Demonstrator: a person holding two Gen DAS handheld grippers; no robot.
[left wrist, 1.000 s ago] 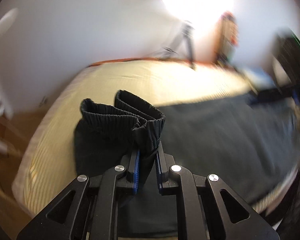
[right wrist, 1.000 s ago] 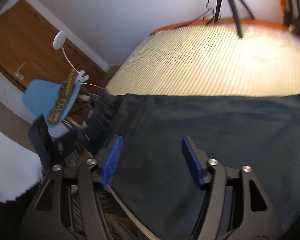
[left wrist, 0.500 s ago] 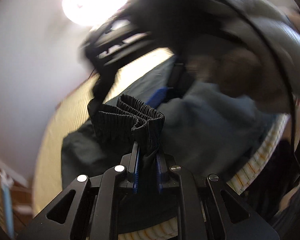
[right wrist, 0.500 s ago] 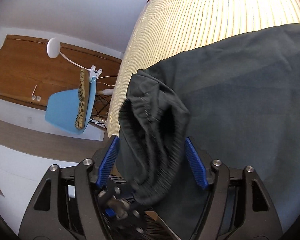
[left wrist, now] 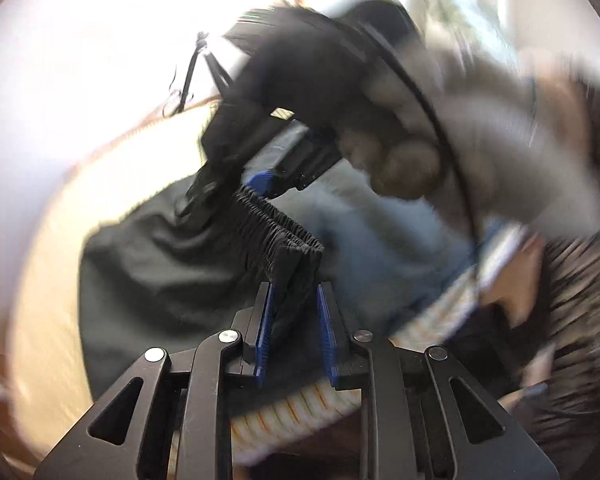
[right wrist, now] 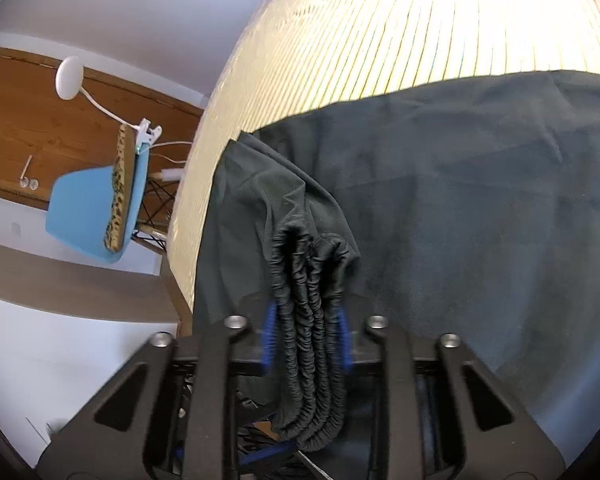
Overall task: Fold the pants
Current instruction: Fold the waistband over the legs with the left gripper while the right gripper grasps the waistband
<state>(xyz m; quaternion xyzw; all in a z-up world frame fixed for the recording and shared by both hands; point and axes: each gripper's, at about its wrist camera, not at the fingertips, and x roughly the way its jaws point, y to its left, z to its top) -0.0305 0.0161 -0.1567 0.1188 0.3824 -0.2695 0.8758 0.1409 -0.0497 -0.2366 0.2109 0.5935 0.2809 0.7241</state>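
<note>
Dark grey pants lie spread on a bed with a yellow striped cover. My right gripper is closing, and its blue pads press on the bunched elastic waistband. In the blurred left wrist view, my left gripper has a fold of the same waistband between its pads. Its jaws are opening, but the cloth still fills the gap. Further along the waistband, the right gripper also shows in that view, with a person's hand and grey sleeve behind it.
Left of the bed stand a blue chair with a leopard-print cushion, a white clip lamp and a wooden door. A tripod stands beyond the bed. The bed's near edge runs just under my left gripper.
My right gripper came down over the waistband and closed on it. My left gripper swung round toward the person with the cloth, and its jaws have widened a little.
</note>
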